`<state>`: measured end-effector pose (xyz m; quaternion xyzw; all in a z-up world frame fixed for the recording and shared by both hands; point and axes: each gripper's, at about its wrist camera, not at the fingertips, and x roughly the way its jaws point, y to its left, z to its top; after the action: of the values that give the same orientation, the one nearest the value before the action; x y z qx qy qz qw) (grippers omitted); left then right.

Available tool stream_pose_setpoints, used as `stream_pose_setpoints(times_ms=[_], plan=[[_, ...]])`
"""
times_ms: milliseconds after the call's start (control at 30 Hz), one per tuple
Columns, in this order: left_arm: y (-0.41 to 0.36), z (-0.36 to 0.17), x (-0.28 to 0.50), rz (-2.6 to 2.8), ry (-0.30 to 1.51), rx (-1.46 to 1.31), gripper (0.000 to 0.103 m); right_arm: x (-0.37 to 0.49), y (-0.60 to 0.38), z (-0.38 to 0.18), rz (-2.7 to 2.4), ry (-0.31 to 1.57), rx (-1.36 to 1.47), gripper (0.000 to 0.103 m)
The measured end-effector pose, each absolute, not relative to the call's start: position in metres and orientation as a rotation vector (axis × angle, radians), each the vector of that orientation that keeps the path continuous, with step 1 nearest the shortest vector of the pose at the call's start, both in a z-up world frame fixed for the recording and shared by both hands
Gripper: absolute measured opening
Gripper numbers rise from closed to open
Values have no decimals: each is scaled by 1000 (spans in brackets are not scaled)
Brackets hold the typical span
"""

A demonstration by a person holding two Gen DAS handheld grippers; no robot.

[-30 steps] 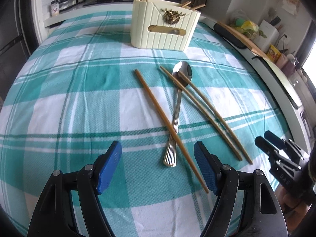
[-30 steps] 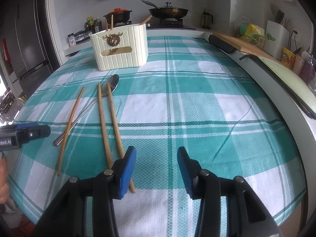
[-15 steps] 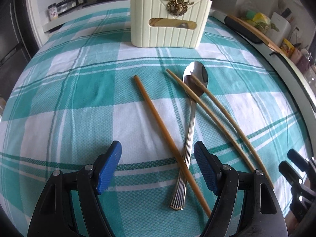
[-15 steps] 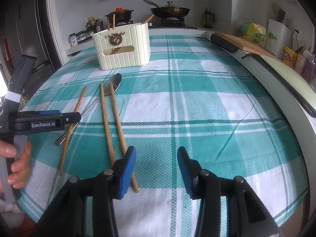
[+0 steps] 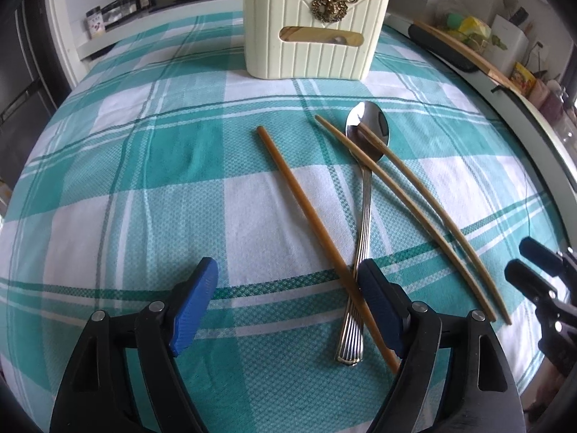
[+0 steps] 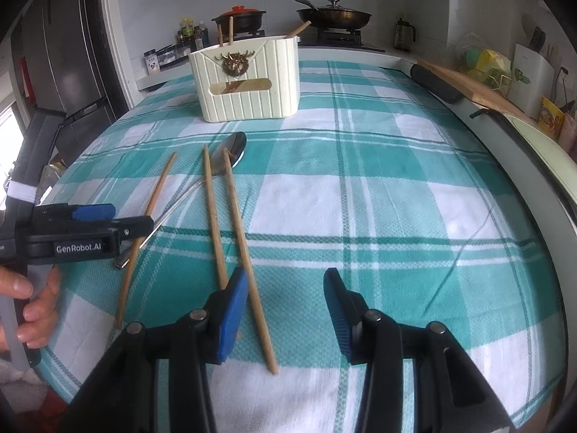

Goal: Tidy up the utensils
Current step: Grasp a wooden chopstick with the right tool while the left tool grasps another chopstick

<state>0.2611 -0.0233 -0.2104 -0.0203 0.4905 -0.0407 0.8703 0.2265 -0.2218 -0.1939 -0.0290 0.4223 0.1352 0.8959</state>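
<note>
The spoon (image 5: 362, 216) lies on the teal-and-white checked tablecloth (image 5: 144, 180), bowl toward the cream utensil holder (image 5: 313, 29) standing beyond it, which has chopstick ends poking out of its top. A single chopstick (image 5: 306, 213) crosses the spoon's handle from the left. Two more chopsticks (image 5: 425, 213) lie to the spoon's right, their far tips on the bowl. The left gripper (image 5: 288, 299) hangs open near the handle end, its jaws having just widened, nothing clasped. The right gripper (image 5: 533, 270) shows further right of the spoon.
</note>
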Motion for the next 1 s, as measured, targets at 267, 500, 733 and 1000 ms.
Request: stream_pose_setpoints(times_ms=[267, 500, 733, 1000], plan=[[-11, -209, 256, -81, 1031, -60, 82, 284, -188, -204, 415, 941, -92, 36], [4, -211, 256, -49, 1035, -62, 82, 293, -174, -214, 386, 960, -189, 10], [14, -212, 253, -36, 1024, -61, 82, 278, -208, -213, 242, 959, -140, 9], [27, -213, 245, -28, 1018, -52, 84, 256, -249, -215, 109, 963, -90, 9]])
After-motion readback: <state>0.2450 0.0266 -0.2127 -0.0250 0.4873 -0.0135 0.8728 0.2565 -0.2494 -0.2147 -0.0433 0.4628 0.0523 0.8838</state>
